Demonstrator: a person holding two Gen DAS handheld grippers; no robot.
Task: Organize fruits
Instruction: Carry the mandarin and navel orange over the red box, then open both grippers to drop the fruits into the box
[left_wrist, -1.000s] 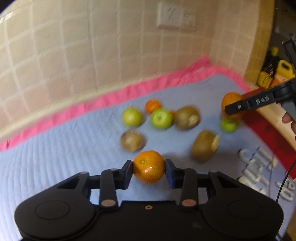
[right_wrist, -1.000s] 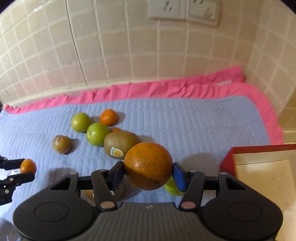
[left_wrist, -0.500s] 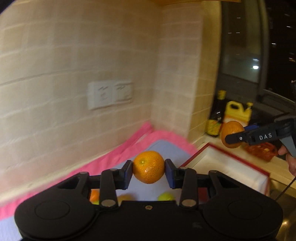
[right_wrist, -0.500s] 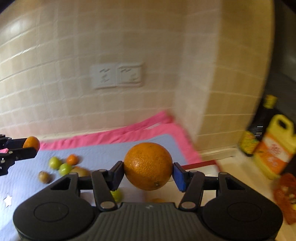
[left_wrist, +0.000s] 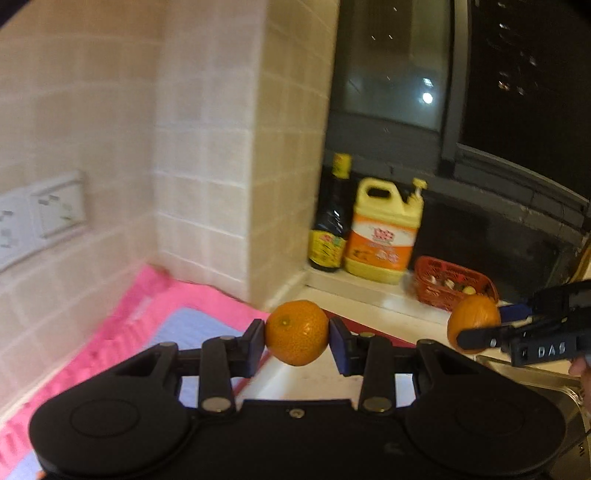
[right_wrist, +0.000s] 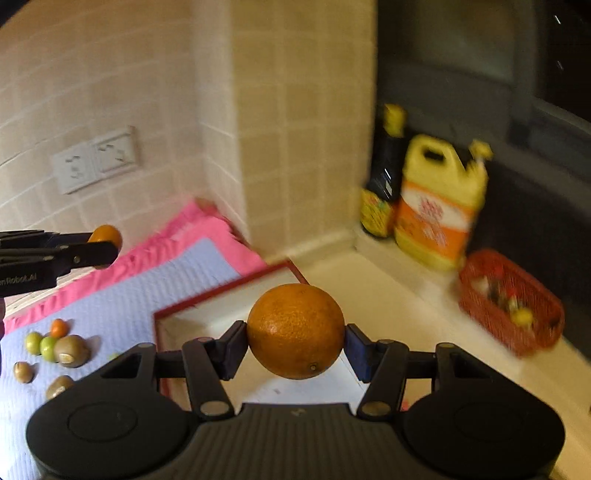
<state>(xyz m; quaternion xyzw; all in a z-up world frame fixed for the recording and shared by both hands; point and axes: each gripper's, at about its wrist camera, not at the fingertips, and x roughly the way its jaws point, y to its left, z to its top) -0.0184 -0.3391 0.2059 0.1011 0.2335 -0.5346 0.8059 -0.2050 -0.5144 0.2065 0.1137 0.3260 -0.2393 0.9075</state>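
Left wrist view: the left claw (left_wrist: 297, 341) grips a small round orange mandarin (left_wrist: 296, 332); the right claw (right_wrist: 295, 345) clamps a large dimpled orange (right_wrist: 295, 331) above a red-rimmed white tray (right_wrist: 207, 314).

both claws are raised and level, the left claw (left_wrist: 297, 341) and right claw (right_wrist: 295, 341) each clamped on fruit.

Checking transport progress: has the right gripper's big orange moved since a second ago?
Yes. The big orange, then above the blue mat, now hangs over the red-rimmed box.
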